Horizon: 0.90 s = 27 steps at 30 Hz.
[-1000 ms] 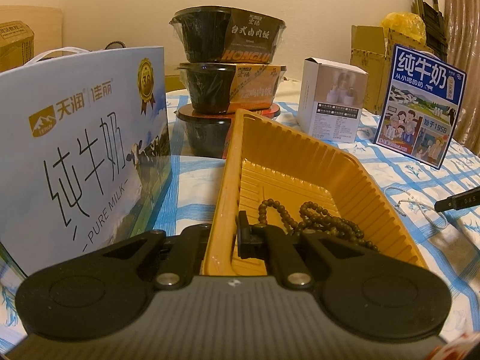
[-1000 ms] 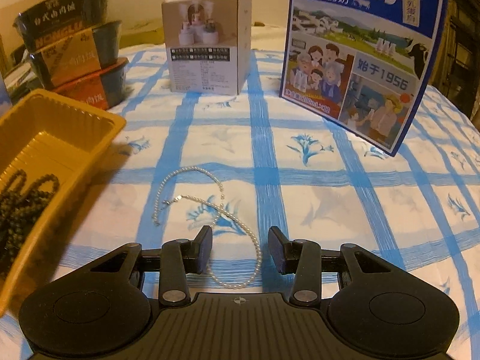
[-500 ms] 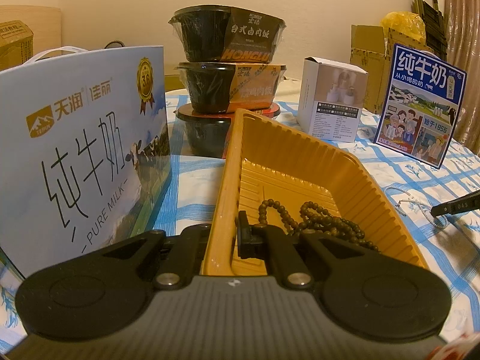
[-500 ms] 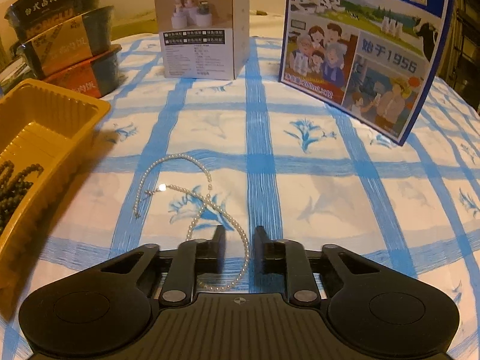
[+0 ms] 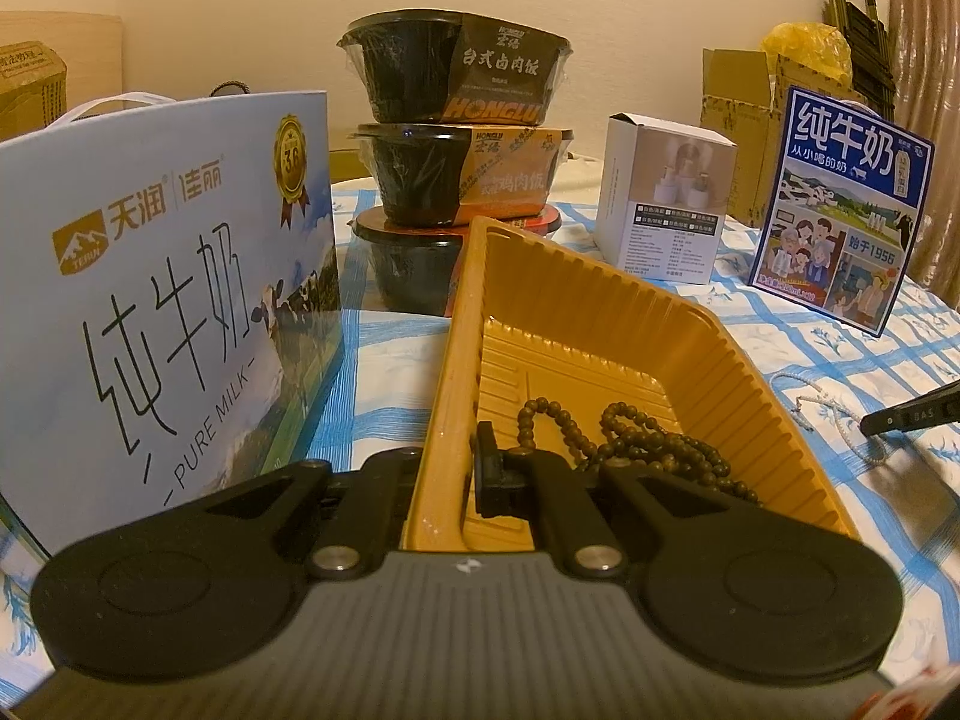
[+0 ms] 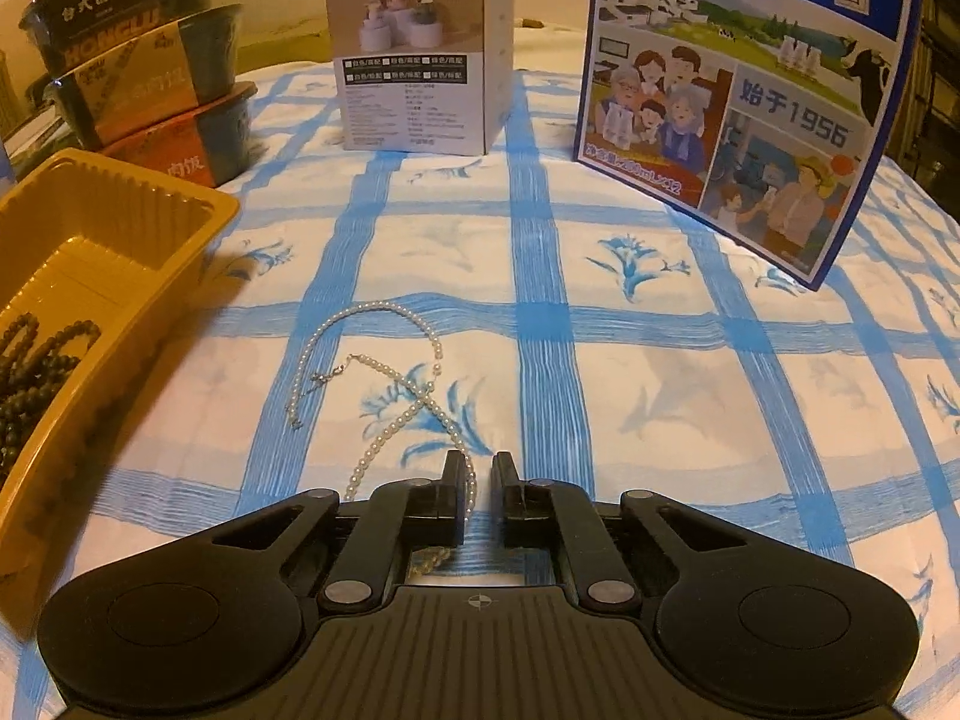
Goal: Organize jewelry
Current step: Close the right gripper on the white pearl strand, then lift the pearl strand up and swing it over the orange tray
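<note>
A yellow plastic tray holds a string of dark wooden beads. My left gripper is shut on the tray's near left wall, one finger outside it and one inside. A white pearl necklace lies looped on the blue-checked cloth, to the right of the tray. My right gripper is low over the necklace's near end. Its jaws are closing with one strand between them, and a narrow gap still shows beside the strand. From the left wrist view, a right fingertip shows by the pearls.
A pale blue milk carton case stands close on the tray's left. Three stacked black meal bowls sit behind the tray. Farther back stand a small white box and a dark blue milk box.
The right gripper's jaws have narrowed from wide to nearly together around a pearl strand, and it has crept slightly forward. The left gripper and tray have not moved.
</note>
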Available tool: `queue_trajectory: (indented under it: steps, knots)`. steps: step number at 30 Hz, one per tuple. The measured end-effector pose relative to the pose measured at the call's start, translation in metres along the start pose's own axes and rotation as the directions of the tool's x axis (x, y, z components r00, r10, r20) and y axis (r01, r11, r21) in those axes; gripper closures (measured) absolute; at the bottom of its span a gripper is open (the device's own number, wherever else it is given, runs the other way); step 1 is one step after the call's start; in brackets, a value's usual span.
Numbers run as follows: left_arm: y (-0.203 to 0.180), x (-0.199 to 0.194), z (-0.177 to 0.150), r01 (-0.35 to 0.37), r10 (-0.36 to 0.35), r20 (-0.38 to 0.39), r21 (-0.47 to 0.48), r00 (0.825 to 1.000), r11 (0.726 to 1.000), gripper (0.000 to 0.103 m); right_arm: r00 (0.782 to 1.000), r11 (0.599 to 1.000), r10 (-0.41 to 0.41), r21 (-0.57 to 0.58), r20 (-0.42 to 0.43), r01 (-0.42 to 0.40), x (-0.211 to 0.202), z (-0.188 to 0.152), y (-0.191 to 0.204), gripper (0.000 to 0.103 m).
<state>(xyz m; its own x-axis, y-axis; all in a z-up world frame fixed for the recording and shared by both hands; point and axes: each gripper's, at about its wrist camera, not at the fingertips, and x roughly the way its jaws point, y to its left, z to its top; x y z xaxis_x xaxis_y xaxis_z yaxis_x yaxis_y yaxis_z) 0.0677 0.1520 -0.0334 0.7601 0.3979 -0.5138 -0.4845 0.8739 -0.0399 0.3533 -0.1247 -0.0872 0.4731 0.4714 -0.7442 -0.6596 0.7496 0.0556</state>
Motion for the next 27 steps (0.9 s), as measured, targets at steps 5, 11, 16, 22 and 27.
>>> queue_trajectory:
  steps: [5,11,16,22,27]
  knots:
    - [0.000,0.000,0.000,-0.001,0.001,0.000,0.002,1.000,1.000,0.098,1.000,1.000,-0.001,-0.002,-0.015,0.001,0.002,0.000,0.001,0.095]
    - [0.001,0.001,-0.001,-0.003,0.003,-0.001,0.000,1.000,1.000,0.098,0.999,1.000,-0.007,-0.023,-0.033,0.006,0.001,0.004,0.004,0.101]
    - [0.001,0.000,-0.001,0.000,0.000,0.002,0.000,1.000,1.000,0.098,1.000,1.000,-0.002,-0.019,-0.005,0.002,-0.015,0.010,0.006,0.101]
    - [0.001,-0.001,-0.001,0.004,-0.004,0.005,-0.004,1.000,1.000,0.098,0.994,0.999,0.036,-0.031,0.108,-0.033,-0.063,0.034,0.016,0.101]
    - [0.001,-0.001,-0.001,0.005,-0.005,0.007,-0.008,1.000,1.000,0.098,0.975,0.996,0.073,-0.072,0.210,-0.059,-0.106,0.057,0.033,0.101]
